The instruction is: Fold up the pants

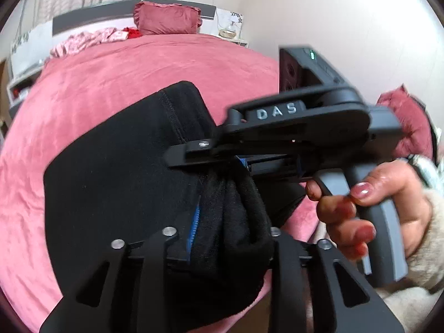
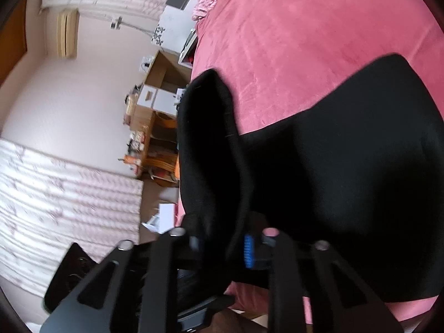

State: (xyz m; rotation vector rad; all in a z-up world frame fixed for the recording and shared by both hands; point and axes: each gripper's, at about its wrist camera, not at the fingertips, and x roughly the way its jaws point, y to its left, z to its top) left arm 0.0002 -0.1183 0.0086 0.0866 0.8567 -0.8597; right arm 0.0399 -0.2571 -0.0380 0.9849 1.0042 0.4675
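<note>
Black pants (image 1: 116, 183) lie partly on the pink bed cover (image 1: 133, 72), near edge bunched and lifted off it. Left gripper (image 1: 219, 238) has a thick wad of that fabric between its jaws, though whether the pads press on it cannot be told; right gripper (image 2: 222, 238), seen side-on in the left view with a hand (image 1: 388, 202) on its handle, is closed on a raised fold of the same edge. Step judged: gathering the near edge for a fold; next move calls for lifting both holds together and carrying the edge across evenly, without dragging the flat part.
</note>
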